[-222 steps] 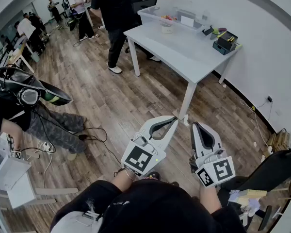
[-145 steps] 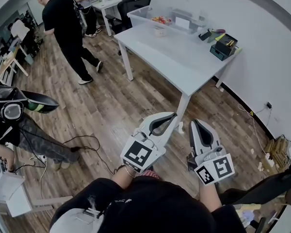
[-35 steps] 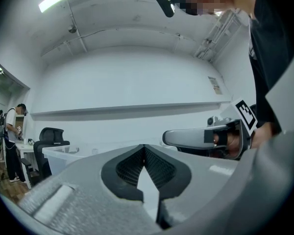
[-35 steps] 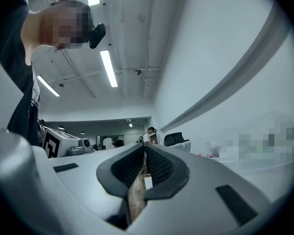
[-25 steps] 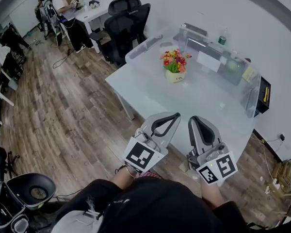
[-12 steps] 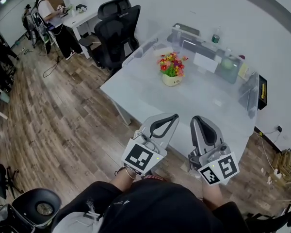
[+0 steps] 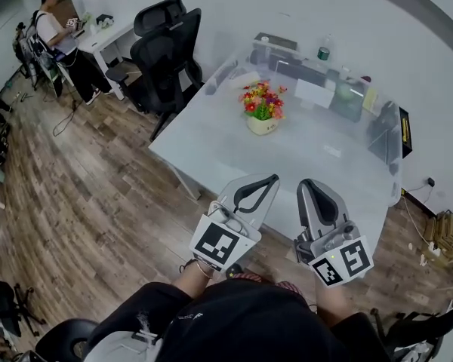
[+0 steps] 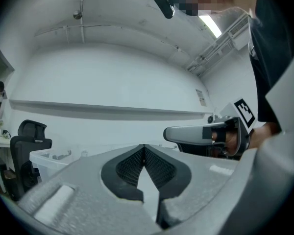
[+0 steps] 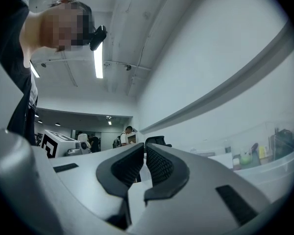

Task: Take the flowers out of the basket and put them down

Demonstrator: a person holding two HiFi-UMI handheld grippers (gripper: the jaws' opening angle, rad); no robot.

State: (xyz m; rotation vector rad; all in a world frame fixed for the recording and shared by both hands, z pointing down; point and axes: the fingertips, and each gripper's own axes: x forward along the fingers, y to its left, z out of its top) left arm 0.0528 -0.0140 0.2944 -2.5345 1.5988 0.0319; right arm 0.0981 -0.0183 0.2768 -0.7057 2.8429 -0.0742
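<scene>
– Holding anything, the left gripper [image 7: 272,180] or the right gripper [image 7: 306,185]?
– Nothing; both jaws pressed together, by the white table's [image 7: 211,153] near edge. Flowers [image 7: 263,100] stand in their basket [image 7: 261,125], farther across.

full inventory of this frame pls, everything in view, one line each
table: one, white, centre, ahead of both grippers
flowers: one bunch, red, orange and yellow with green leaves, in the basket
basket: one, cream, mid-table
clear bin: one, transparent, far side of the table
bottle: one, green cap, far table edge
office chair: at least one, black, left of the table
person: one, at a desk, far upper left
floor: brown wood planks
left gripper: grey-white, shut, empty, near the table's front edge
right gripper: grey-white, shut, empty, beside the left one
</scene>
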